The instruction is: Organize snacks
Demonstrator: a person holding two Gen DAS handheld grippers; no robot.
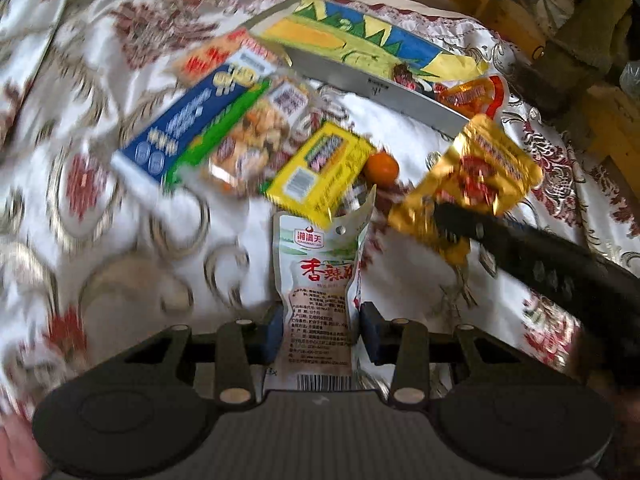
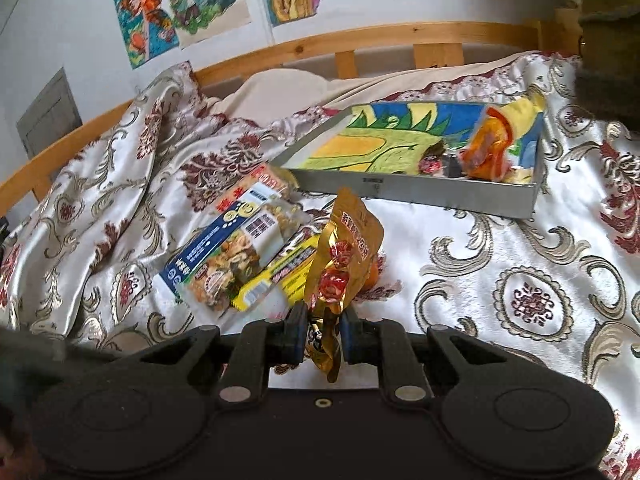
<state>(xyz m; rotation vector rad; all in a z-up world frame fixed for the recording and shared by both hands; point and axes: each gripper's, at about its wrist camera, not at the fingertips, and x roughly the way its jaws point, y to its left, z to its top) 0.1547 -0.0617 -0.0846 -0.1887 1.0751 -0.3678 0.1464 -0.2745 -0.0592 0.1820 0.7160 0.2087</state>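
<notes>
In right tool (image 2: 323,334), crinkled gold snack packet (image 2: 346,256)

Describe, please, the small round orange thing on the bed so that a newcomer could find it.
On the patterned bedspread, in front of the grey tray, lies a pile of snack packets. At its tray-side edge, beside the yellow packet, sits the orange ball: round, unwrapped, unprinted.

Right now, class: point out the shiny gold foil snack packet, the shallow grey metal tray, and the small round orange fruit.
Gold foil snack packet (image 2: 349,248): right wrist view, printed front.
Grey metal tray (image 2: 416,192): right wrist view, near wall.
Orange fruit (image 1: 382,169): left wrist view, its middle.
</notes>
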